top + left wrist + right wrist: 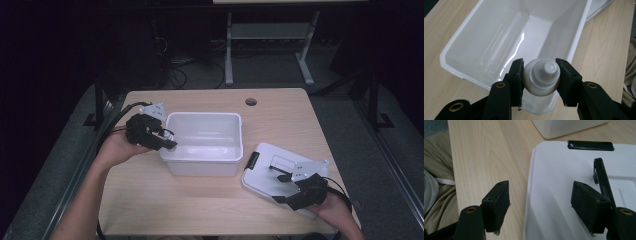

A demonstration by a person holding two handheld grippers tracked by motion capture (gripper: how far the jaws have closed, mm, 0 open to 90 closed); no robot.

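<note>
Here, a small white bottle is clamped in the left tool over the bin's nine o'clock rim; the right tool is held apart over the lid.

The table is pale wood-grain laminate, smooth and matt. The bin is white, slightly translucent plastic, its inner floor glossy with bright glints. The small bottle is milky plastic with a ribbed cap. The lid is smooth white plastic with a black plastic handle. The jaws' pads look matt black, with brass-coloured metal screws.
</note>
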